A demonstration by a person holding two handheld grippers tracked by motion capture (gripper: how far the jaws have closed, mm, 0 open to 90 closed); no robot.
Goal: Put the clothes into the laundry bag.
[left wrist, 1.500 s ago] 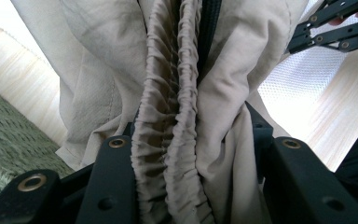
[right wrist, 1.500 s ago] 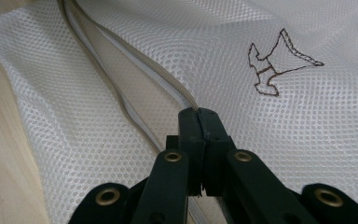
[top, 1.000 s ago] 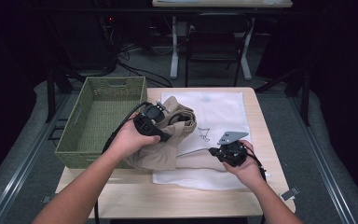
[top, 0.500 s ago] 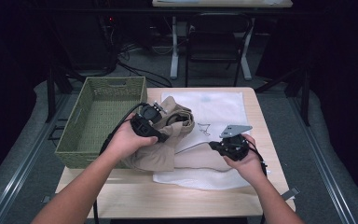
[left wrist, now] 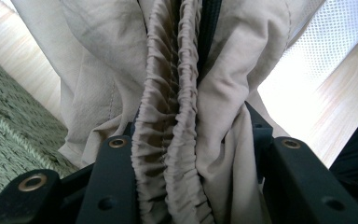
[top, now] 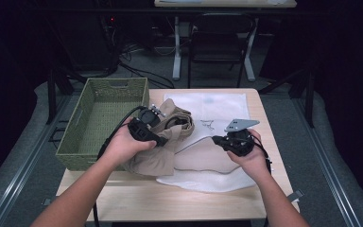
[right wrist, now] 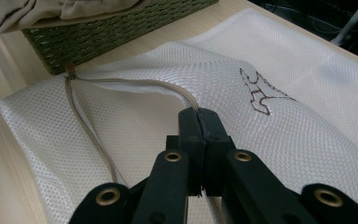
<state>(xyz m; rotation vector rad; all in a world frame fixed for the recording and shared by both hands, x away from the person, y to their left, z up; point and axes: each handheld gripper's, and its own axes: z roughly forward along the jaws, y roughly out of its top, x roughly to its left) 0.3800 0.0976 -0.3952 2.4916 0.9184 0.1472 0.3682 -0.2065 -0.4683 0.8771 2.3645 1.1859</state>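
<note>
A beige garment [top: 168,153] with an elastic waistband hangs over the table beside the basket. My left gripper [top: 159,140] is shut on its gathered waistband [left wrist: 168,107], and the cloth bulges between the jaws [left wrist: 191,154]. A white mesh bag [top: 217,106] with a small embroidered mark lies flat on the table. My right gripper [top: 217,140] is shut on the bag's beige zipper edge [right wrist: 135,83], pinching it at the tips [right wrist: 198,114] and holding that edge up off the lower layer.
A green woven basket [top: 104,123] stands at the table's left, and its wall shows close by [right wrist: 107,32] in the right gripper view. Bare wood lies along the table's front edge [top: 170,198]. A chair and another table stand beyond the far edge.
My right gripper has risen slightly, drawing the bag's zipper edge up with it. The left gripper and the garment have stayed nearly still.
</note>
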